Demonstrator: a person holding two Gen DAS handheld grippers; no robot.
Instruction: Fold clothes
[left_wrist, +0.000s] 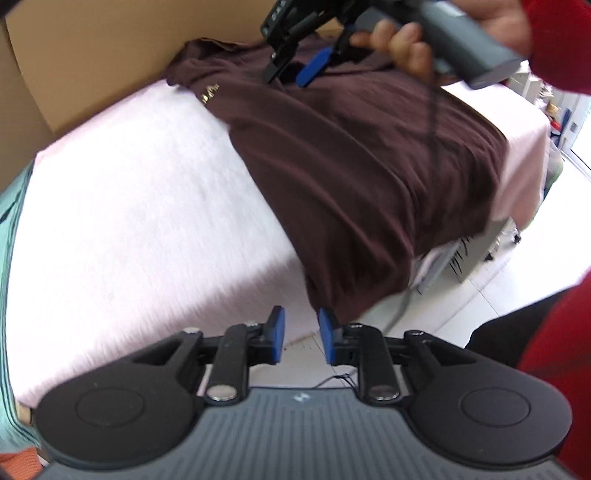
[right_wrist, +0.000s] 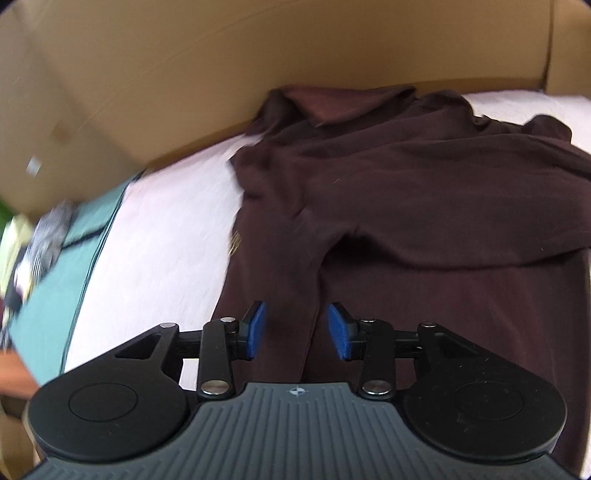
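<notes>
A: Closest to the left wrist camera, what shows?

B: The left gripper (left_wrist: 301, 338), its blue pads a little apart with nothing between them. It hangs over the near edge of a tabletop (left_wrist: 122, 221) covered in pale pink cloth, beside the hanging hem of a dark maroon shirt (left_wrist: 351, 155).

A: And the shirt itself?

B: It lies spread across the right half of the tabletop, with one end draped over the near edge. A small gold mark sits near its left edge.

A: Further back?

B: The right gripper (left_wrist: 290, 74), held in a hand (left_wrist: 402, 44) with a red sleeve (left_wrist: 557, 40), hovers over the shirt's far end. From its own camera, its jaws are spread wide and empty above the fabric, where a folded-over layer lies bunched.

A: Behind everything?

B: A brown cardboard wall (right_wrist: 258, 55) stands along the far side. A teal cloth (right_wrist: 55, 280) lies off the left edge.
</notes>
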